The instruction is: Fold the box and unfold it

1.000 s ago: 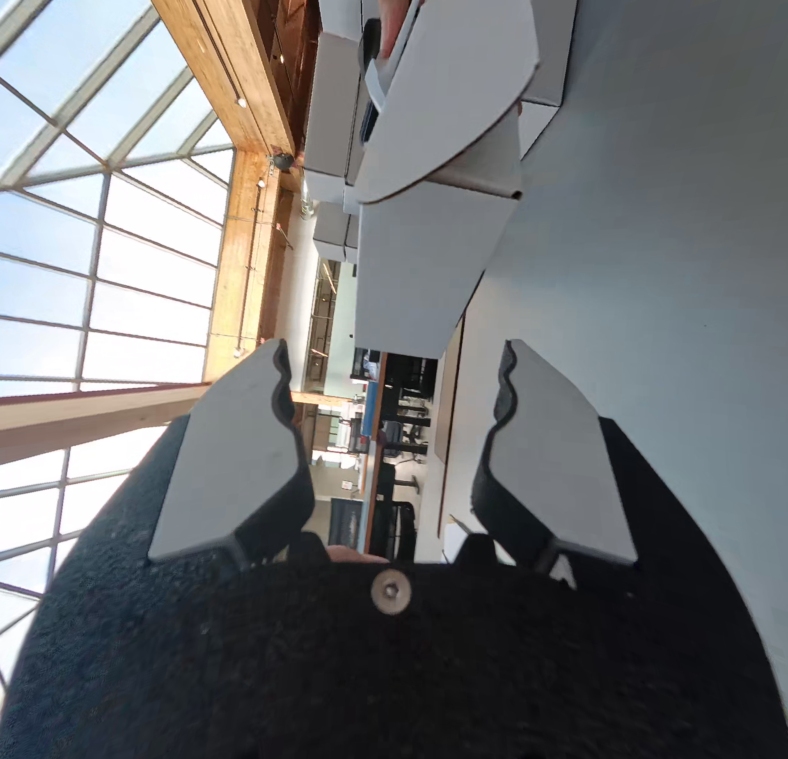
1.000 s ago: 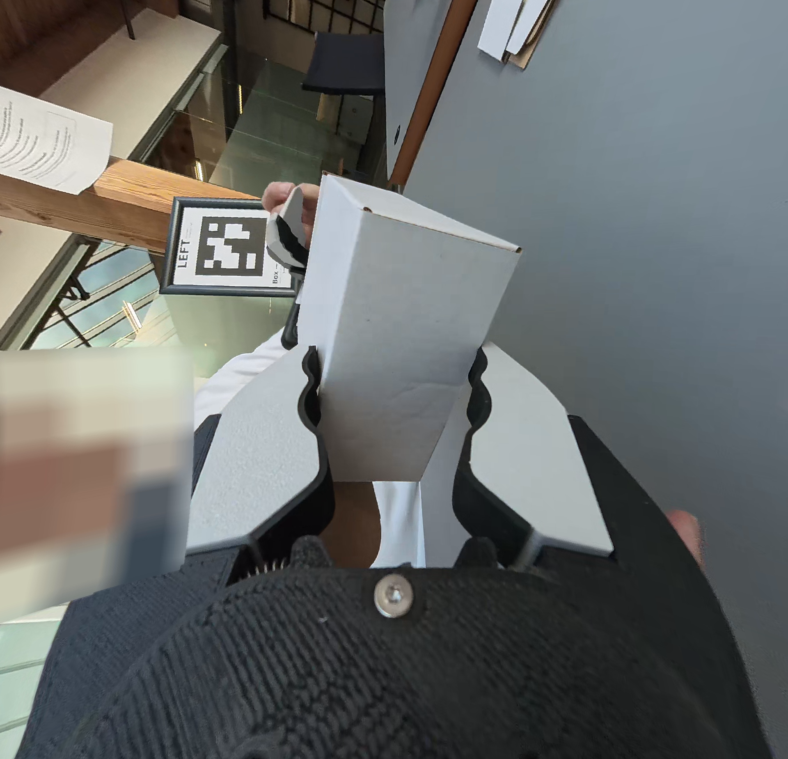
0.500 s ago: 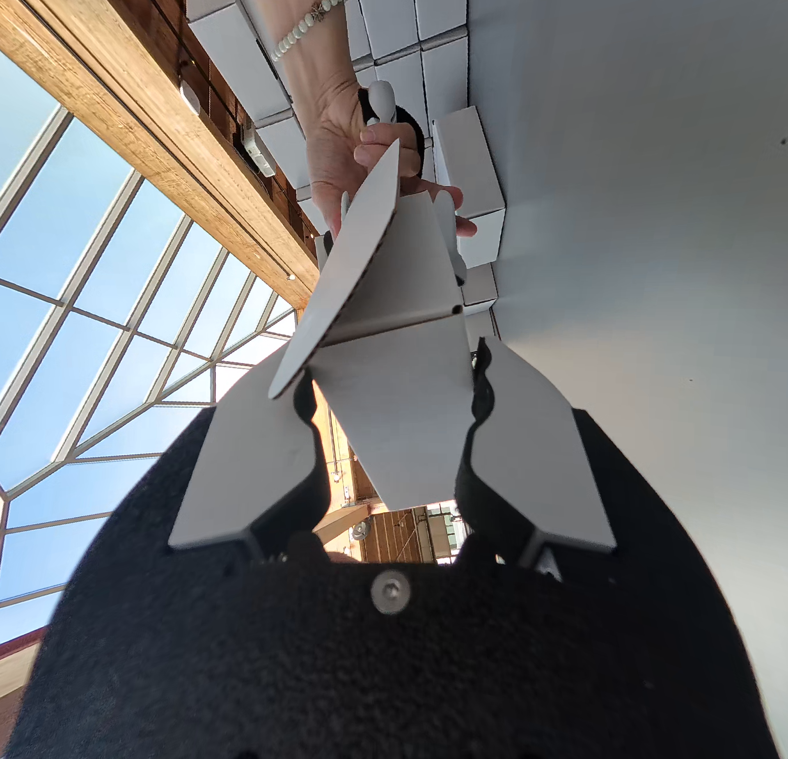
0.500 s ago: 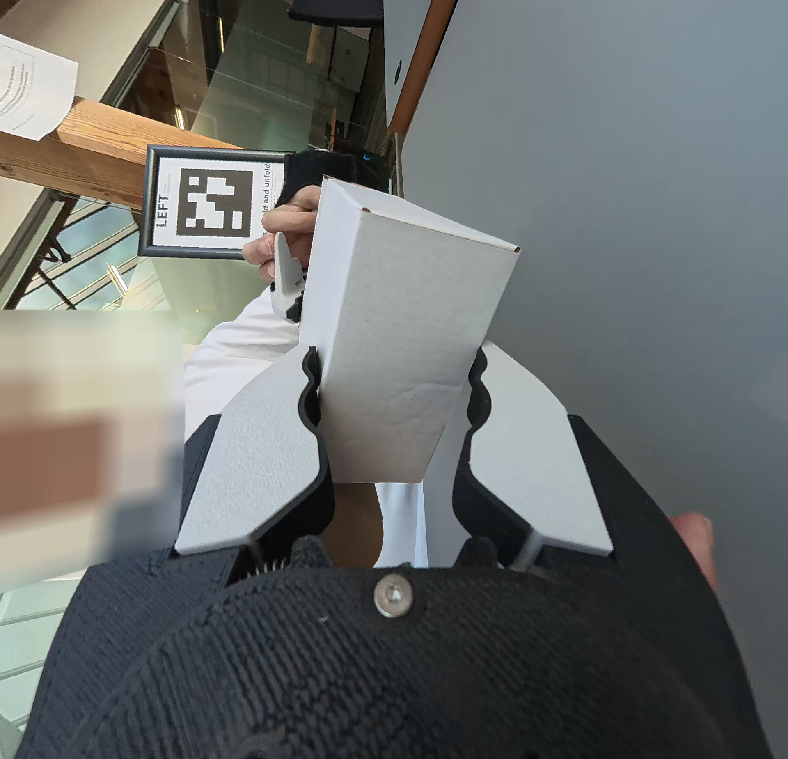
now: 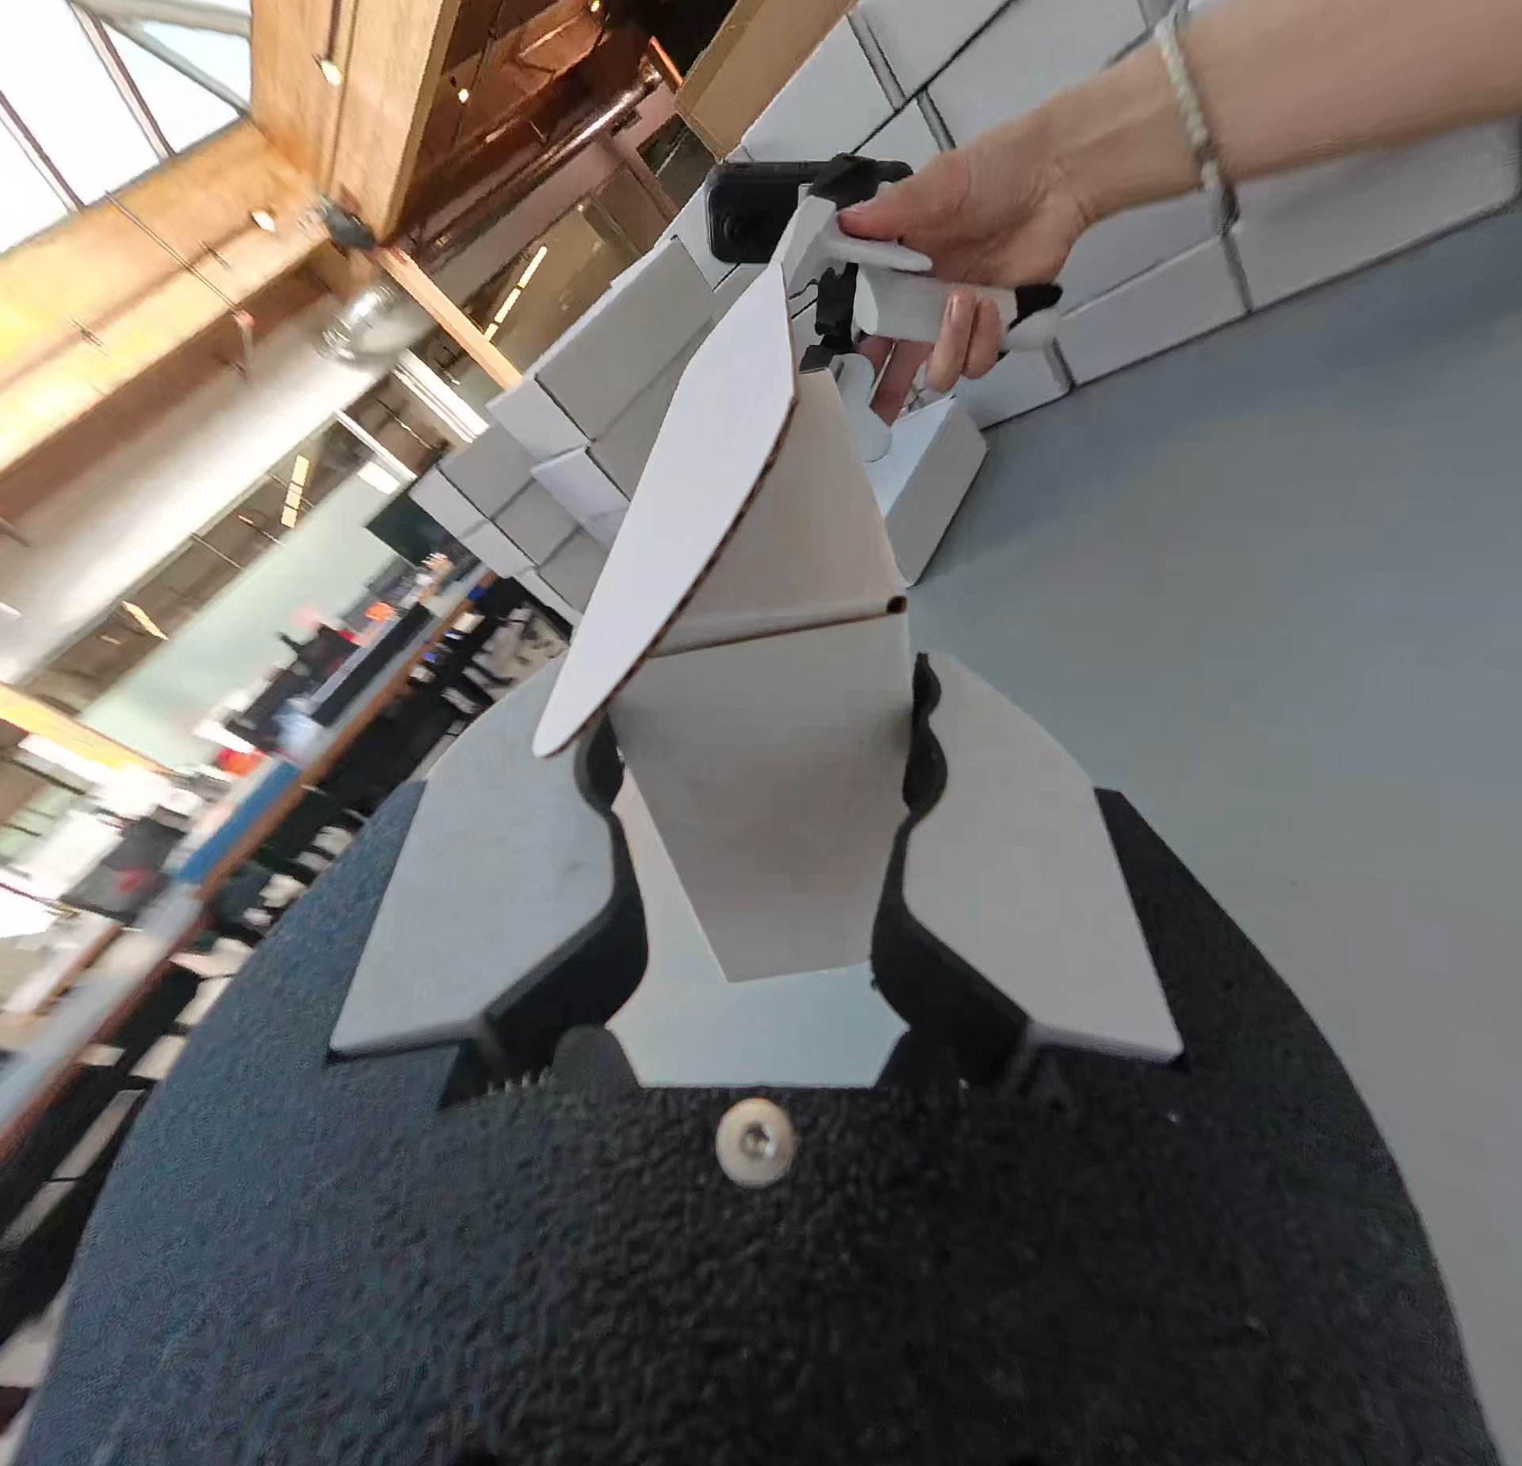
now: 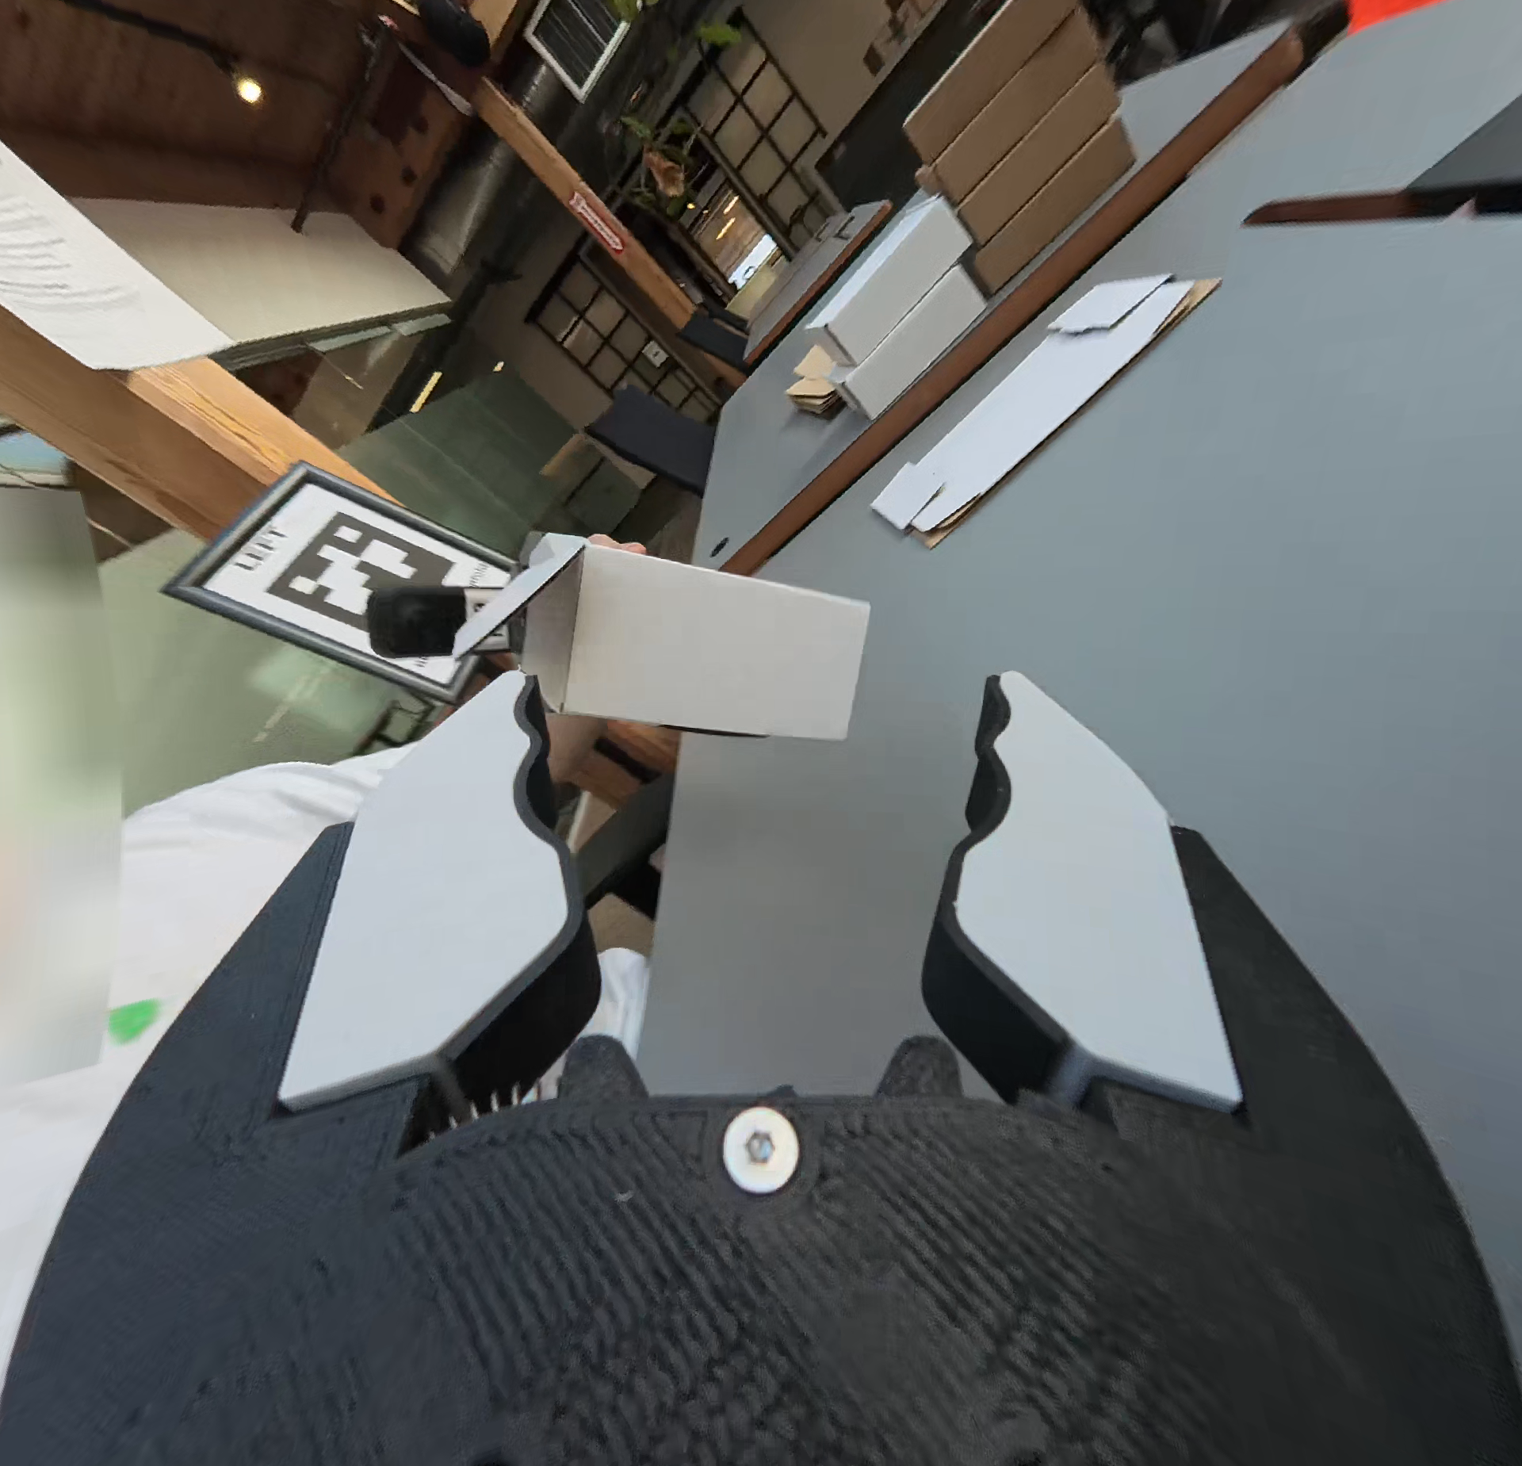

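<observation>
In the left wrist view, the left claw (image 5: 762,755) holds the one white box (image 5: 766,800) by its body, both jaws against its sides, above the grey desk (image 5: 1235,603); one end flap (image 5: 683,512) stands open. Many more white boxes (image 5: 1029,51) are stacked behind, too many to count. In the right wrist view, the right claw (image 6: 762,722) is wide and empty, near the box (image 6: 708,652). I judge that the folding is near its end; next, the flap needs tucking in.
</observation>
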### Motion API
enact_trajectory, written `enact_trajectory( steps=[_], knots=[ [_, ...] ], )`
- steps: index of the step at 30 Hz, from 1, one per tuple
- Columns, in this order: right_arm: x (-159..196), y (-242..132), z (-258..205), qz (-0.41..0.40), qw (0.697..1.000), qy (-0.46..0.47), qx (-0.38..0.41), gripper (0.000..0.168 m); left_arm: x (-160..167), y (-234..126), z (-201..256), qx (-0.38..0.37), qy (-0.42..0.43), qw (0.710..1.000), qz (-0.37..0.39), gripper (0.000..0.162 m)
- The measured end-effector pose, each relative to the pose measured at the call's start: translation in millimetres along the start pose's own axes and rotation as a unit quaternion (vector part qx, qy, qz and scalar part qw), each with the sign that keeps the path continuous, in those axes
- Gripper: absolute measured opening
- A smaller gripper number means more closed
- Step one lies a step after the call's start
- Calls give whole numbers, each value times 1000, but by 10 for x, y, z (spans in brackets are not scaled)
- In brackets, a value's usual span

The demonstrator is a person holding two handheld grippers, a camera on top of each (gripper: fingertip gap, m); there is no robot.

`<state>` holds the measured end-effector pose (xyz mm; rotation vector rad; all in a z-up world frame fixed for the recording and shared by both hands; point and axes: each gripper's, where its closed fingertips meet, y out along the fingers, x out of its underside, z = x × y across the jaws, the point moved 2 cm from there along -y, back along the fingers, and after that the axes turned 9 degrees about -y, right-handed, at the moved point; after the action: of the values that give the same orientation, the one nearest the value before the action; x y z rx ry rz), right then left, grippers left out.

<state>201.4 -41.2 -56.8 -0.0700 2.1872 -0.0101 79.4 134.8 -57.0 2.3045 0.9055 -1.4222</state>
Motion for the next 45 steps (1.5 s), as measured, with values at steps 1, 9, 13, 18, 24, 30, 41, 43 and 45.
enact_trajectory(
  steps=[1,9,13,18,24,30,41,43,45],
  knots=[
    [-1,-25,16,3,999,-43,30,100,58,10,-15,25,-70,997,5,67],
    [344,19,-25,-90,964,-222,114,90,654,260,258,127,-244,961,-32,67],
    [449,20,-40,-110,951,-264,115,84,797,314,372,134,-230,962,-56,66],
    [603,14,-29,-147,911,-363,128,71,918,269,433,140,-192,966,-105,66],
    [731,122,-108,-160,841,-503,116,40,930,271,419,149,-172,962,-149,66],
    [730,96,-194,-145,818,-548,95,8,951,285,397,163,-188,956,-157,66],
    [599,105,-136,-129,896,-412,105,4,984,292,376,178,-210,944,-180,66],
    [571,122,-124,-115,937,-316,99,4,995,285,373,176,-219,941,-189,66],
    [569,123,-103,-99,957,-253,104,4,1004,286,372,172,-228,936,-205,66]
  ],
)
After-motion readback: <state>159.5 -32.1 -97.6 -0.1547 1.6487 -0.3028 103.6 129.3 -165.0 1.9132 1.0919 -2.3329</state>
